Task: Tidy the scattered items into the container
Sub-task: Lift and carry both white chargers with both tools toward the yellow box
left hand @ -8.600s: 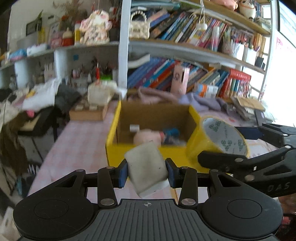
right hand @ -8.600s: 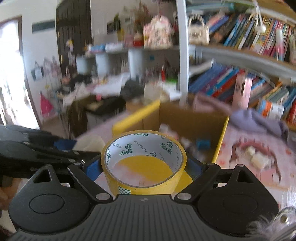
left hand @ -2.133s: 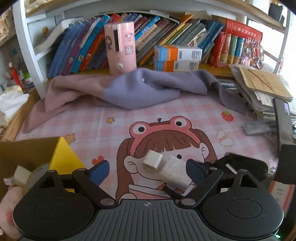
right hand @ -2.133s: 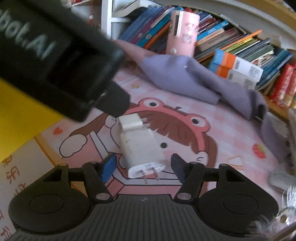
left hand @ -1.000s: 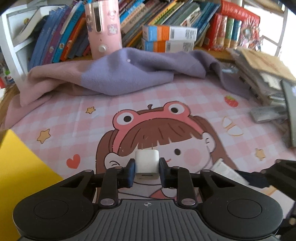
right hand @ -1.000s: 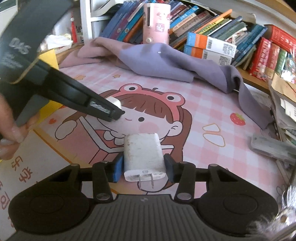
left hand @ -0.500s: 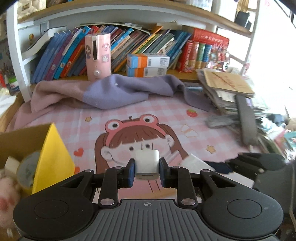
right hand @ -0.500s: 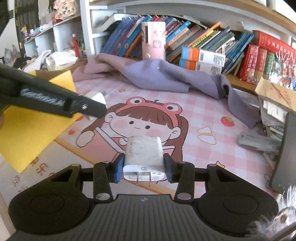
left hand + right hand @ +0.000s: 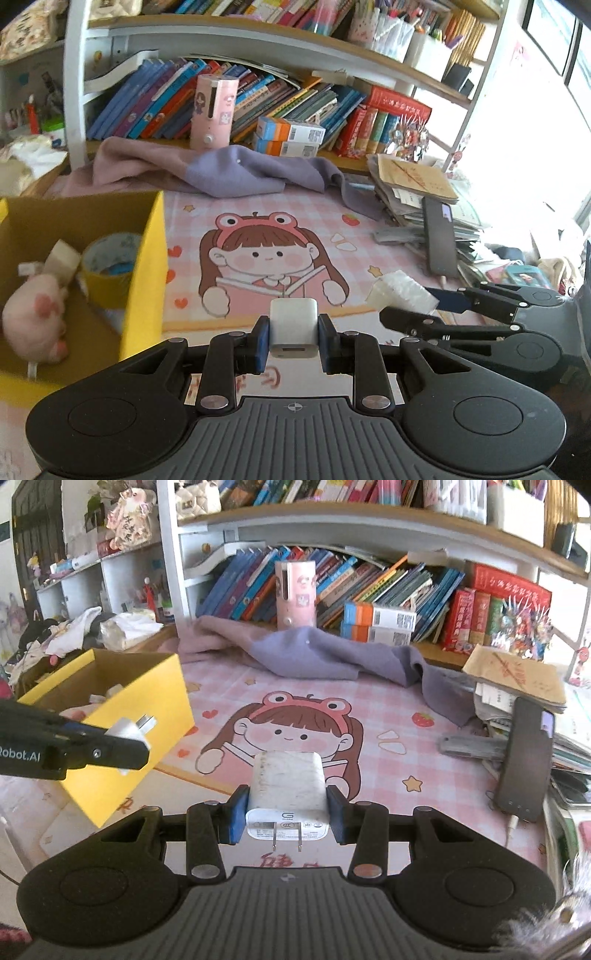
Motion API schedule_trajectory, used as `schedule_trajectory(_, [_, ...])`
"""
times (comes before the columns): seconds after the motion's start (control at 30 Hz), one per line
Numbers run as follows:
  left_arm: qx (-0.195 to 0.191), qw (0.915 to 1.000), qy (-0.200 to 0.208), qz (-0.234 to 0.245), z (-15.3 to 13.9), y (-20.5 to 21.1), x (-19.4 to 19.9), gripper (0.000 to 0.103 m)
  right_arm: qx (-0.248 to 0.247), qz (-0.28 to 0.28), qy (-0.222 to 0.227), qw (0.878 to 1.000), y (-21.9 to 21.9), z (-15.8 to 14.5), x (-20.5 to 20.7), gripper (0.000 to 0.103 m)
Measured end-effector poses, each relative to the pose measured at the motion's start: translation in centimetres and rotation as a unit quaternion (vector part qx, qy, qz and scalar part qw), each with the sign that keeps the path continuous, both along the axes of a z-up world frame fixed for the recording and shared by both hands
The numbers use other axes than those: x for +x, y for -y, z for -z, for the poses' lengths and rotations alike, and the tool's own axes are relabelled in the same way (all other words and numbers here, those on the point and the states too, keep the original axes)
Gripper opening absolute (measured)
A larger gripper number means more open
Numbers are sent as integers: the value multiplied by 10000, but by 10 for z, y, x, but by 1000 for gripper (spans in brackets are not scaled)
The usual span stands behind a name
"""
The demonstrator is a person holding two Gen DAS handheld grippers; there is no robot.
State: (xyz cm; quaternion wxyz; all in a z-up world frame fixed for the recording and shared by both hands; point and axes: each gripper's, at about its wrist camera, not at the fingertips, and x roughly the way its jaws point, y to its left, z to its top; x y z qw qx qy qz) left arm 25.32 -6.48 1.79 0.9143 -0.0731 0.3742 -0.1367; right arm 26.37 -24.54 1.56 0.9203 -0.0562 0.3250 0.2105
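Both grippers have lifted higher: left gripper (image 9: 293,341) pinches small charger cube (image 9: 293,326), right gripper (image 9: 286,814) clamps big charger (image 9: 287,794), prongs toward camera, yellow box (image 9: 147,701) at left.

Both cameras sit close behind their fingers, facing the bookshelf (image 9: 258,92); both probably share the pink mat (image 9: 369,709).

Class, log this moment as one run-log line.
left claw: shut on small white cube charger | right claw: shut on larger white wall charger | yellow cardboard box: not yet reached
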Motion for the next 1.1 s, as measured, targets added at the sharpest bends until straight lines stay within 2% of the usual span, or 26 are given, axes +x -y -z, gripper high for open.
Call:
schedule_trajectory(0.3, [-40,9994,305,158,-4,-23,-40,25,-181,159,194,9995,-23,-12,-45,41])
schedule_trajectory(0.67, [-184,9993,266,192,2,-74,-114,25,-182,385,265,9987,-67,-15,-119,41])
schedule_trajectory(0.9, [-353,9989,319,-48,5,-117,-174,25,-347,96,153,9992,-113,-8,-187,41])
schedule_trajectory(1.1, [-348,9984,270,-363,4,-147,-212,25,-415,-280,129,9987,-151,-9,-225,41])
